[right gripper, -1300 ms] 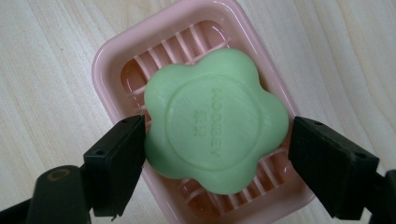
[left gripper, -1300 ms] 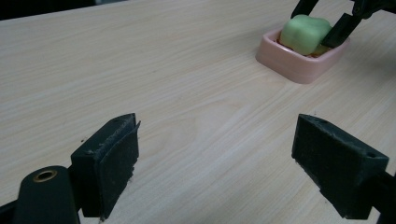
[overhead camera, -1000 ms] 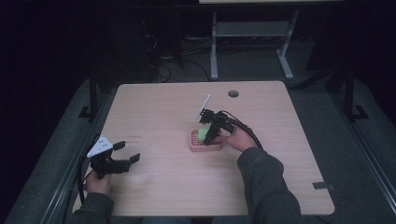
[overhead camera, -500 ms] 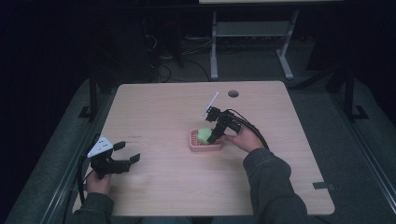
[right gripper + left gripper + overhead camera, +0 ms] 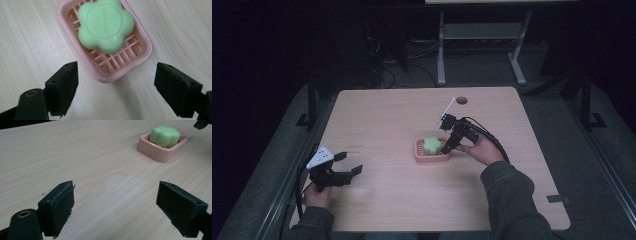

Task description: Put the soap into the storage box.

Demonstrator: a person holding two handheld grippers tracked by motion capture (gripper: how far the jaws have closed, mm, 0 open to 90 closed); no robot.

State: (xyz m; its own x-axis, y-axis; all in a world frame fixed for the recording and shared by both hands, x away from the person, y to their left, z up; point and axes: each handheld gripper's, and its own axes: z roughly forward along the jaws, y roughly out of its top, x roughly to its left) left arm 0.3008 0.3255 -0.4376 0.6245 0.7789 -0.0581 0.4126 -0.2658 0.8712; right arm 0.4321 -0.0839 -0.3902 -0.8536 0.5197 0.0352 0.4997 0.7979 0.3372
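A green flower-shaped soap [image 5: 106, 25] lies in a pink dish [image 5: 140, 58] near the middle of the counter [image 5: 387, 115]. The right gripper view shows embossed writing on the soap's top, too faint to read, and the dish's slatted floor. The right gripper [image 5: 448, 142] hangs just beside the dish's right end, fingers [image 5: 62, 87] wide apart, holding nothing. The left gripper [image 5: 346, 165], near the counter's front left corner, also has its fingers [image 5: 58, 207] spread, empty.
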